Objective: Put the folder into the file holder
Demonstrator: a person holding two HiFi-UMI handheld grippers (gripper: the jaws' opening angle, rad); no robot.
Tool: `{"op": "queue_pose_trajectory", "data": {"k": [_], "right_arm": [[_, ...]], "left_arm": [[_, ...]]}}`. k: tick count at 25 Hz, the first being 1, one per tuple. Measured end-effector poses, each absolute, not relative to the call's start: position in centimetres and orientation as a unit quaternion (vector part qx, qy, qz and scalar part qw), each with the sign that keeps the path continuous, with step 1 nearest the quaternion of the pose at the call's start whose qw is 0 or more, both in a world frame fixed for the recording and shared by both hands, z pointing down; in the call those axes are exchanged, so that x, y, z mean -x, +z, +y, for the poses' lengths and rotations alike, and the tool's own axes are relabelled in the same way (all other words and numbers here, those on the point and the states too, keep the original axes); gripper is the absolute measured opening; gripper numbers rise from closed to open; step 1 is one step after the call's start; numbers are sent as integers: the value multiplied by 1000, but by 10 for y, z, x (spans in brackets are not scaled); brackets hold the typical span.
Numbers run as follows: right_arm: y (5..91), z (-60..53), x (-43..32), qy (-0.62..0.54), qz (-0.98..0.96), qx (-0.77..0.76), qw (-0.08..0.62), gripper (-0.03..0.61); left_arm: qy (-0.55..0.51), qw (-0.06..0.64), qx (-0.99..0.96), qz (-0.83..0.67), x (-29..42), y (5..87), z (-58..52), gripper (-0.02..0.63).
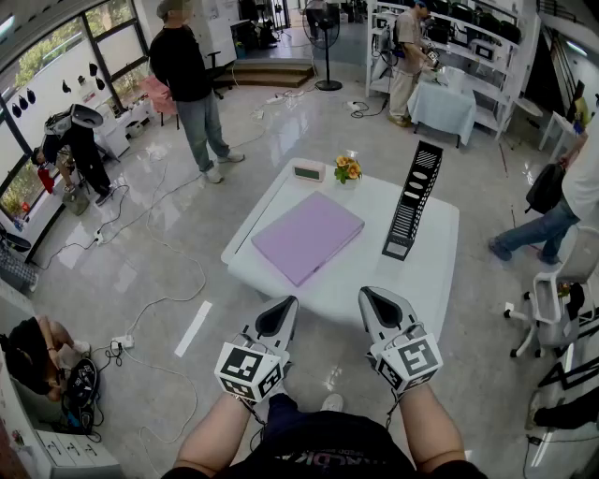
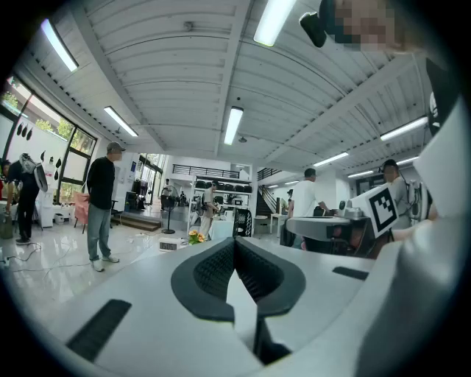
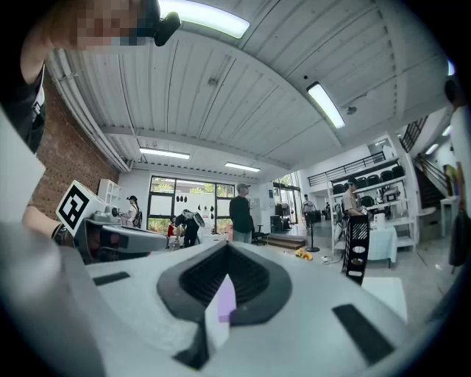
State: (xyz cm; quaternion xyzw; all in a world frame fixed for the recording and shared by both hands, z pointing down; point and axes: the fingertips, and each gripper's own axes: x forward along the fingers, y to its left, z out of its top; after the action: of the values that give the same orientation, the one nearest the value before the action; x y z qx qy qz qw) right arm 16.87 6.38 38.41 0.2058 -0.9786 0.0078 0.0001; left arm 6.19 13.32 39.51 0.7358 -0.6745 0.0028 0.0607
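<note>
Your left gripper (image 1: pixel 281 313) and right gripper (image 1: pixel 379 307) sit side by side at the lower middle of the head view, both pointing up the frame toward the table. Both have their jaws pressed together with nothing between them. In the left gripper view the dark pads (image 2: pixel 221 269) meet along a single seam. In the right gripper view they meet the same way, and a sliver of purple shows through the notch below them.

Just above the grippers in the head view, one purple folder (image 1: pixel 307 236) lies flat on the left half of the white table (image 1: pixel 430 271). Its long axis runs diagonally from lower left to upper right of the frame. Neither gripper touches it.

To its right, apart from it, one black file holder (image 1: pixel 412 201) stands on end. Its slotted side faces you, and its length runs up the frame, leaning slightly right. The right gripper view shows it upright at the right (image 3: pixel 355 250).

At the table's far edge sit one small clock (image 1: pixel 308 170) and one small bunch of flowers (image 1: pixel 347 168), close together.

The table is low and square, and it stands on a glossy pale tiled floor (image 1: pixel 168 224) with cables trailing across it. Windows (image 1: pixel 56 65) fill the upper left. A standing fan (image 1: pixel 323 28) and white shelving (image 1: pixel 468 37) are at the top. Several people stand or crouch around the room's edges.
</note>
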Motion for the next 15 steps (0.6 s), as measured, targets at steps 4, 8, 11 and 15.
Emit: {"op": "queue_pose_trajectory", "data": {"k": [4, 8, 11, 15], "right_arm": [[384, 66, -170, 9, -979, -205, 0, 0], [380, 65, -172, 10, -979, -202, -5, 0], [379, 65, -172, 11, -980, -200, -9, 0], [380, 63, -173, 8, -980, -197, -8, 0]], "left_arm": [[3, 60, -736, -674, -65, 394, 134, 3], [3, 57, -735, -676, -66, 391, 133, 3], [2, 54, -733, -679, -65, 389, 133, 3], [1, 51, -728, -684, -63, 388, 130, 3]]}}
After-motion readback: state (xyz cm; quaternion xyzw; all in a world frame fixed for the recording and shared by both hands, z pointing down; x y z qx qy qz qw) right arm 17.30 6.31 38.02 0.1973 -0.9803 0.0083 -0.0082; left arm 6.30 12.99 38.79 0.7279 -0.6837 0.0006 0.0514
